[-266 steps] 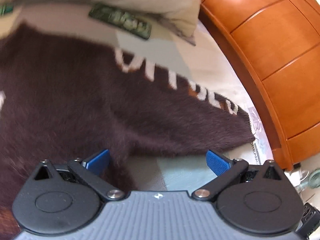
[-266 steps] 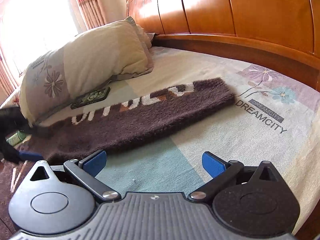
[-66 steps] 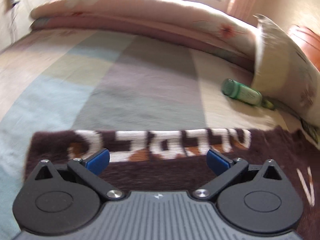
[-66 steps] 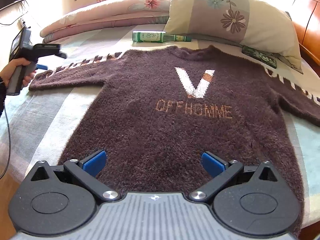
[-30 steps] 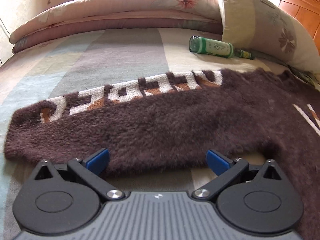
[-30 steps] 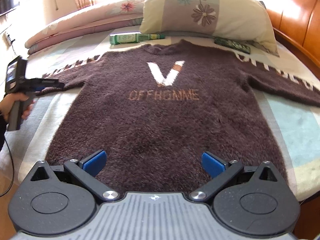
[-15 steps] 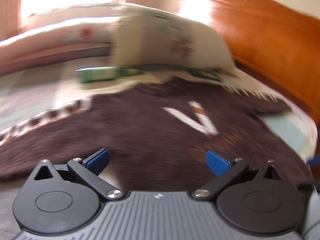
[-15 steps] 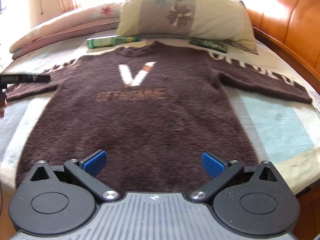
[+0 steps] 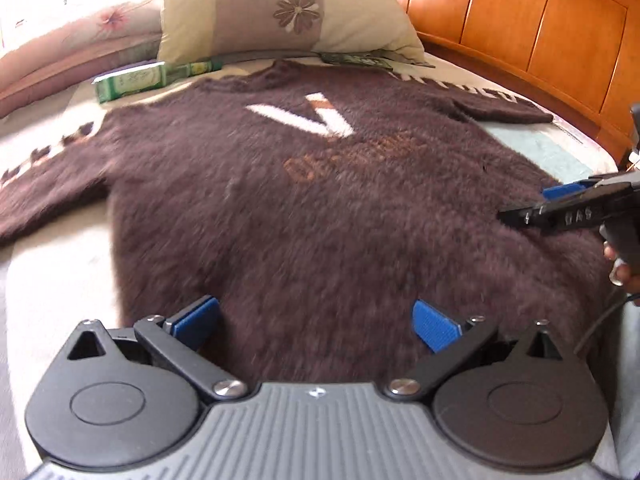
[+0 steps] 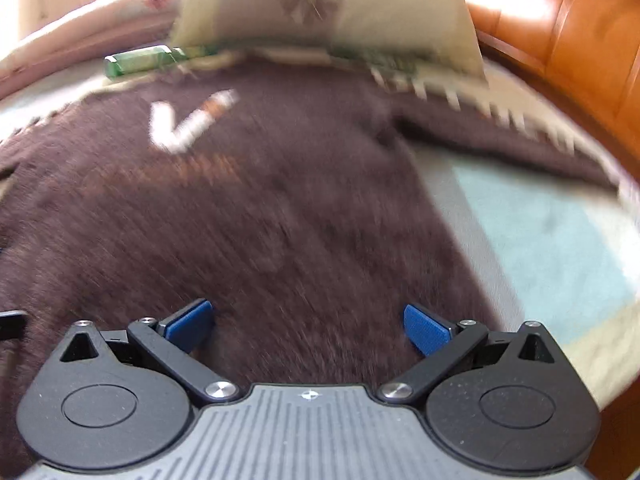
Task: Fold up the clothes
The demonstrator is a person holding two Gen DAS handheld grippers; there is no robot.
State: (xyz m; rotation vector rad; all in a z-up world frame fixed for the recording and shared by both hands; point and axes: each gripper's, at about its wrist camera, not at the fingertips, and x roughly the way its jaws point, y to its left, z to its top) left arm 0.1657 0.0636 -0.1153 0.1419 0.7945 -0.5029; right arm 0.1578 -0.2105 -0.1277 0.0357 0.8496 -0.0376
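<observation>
A fuzzy dark brown sweater (image 9: pixel 304 208) with a white V and orange lettering lies flat, face up, on the bed, both sleeves spread out sideways. My left gripper (image 9: pixel 316 322) hovers open over the sweater's bottom hem, left of centre, holding nothing. In the left wrist view the right gripper (image 9: pixel 560 204) shows at the right edge, held by a hand above the hem's right side. The right wrist view is blurred: my right gripper (image 10: pixel 308 326) is open over the sweater (image 10: pixel 248 216) near its right hem corner, and the right sleeve (image 10: pixel 496 140) stretches toward the headboard.
A cream flowered pillow (image 9: pixel 288 8) rests beyond the collar. A green bottle (image 9: pixel 132 80) lies left of it and a dark flat object (image 9: pixel 352 59) by its right corner. The orange wooden headboard (image 9: pixel 540 28) curves along the right. Pale patchwork bedding (image 10: pixel 540 240) shows right of the sweater.
My left gripper swung from the left sleeve round to the bottom hem. The right gripper moved lower and closer to the hem's right side, its view now blurred. Both stayed open.
</observation>
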